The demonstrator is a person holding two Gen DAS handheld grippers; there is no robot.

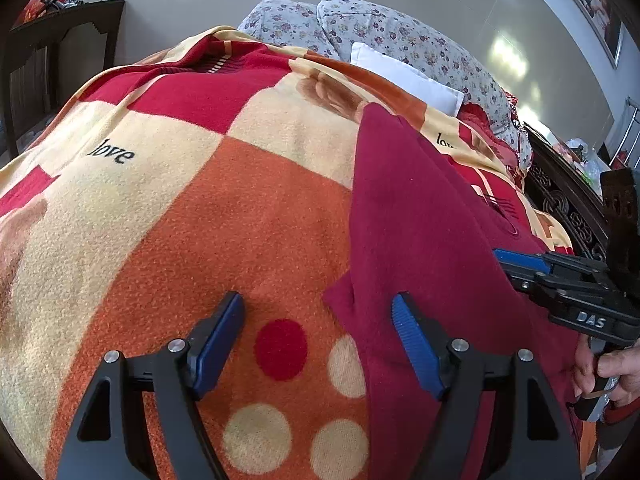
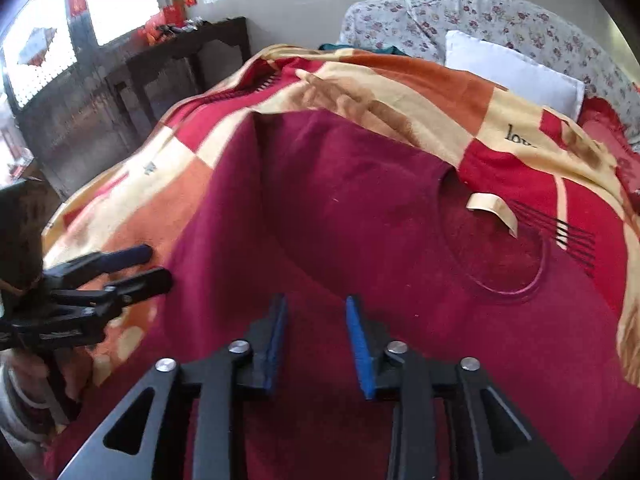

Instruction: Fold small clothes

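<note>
A dark red small shirt (image 2: 360, 216) lies flat on the patterned blanket, its round neckline and cream label (image 2: 494, 208) at the right of the right wrist view. In the left wrist view the shirt (image 1: 420, 220) fills the right side. My left gripper (image 1: 318, 302) is open and empty, low over the shirt's left edge; it also shows at the left of the right wrist view (image 2: 156, 266). My right gripper (image 2: 316, 304) is open and empty just above the shirt's lower middle; it shows at the right of the left wrist view (image 1: 506, 264).
The orange, red and cream checked blanket (image 1: 200, 200) covers the bed. A white pillow (image 2: 516, 72) and a floral quilt (image 2: 500, 16) lie at the head. A dark wooden table (image 2: 188, 60) stands beside the bed. A carved dark bed frame (image 1: 568, 200) runs along the right.
</note>
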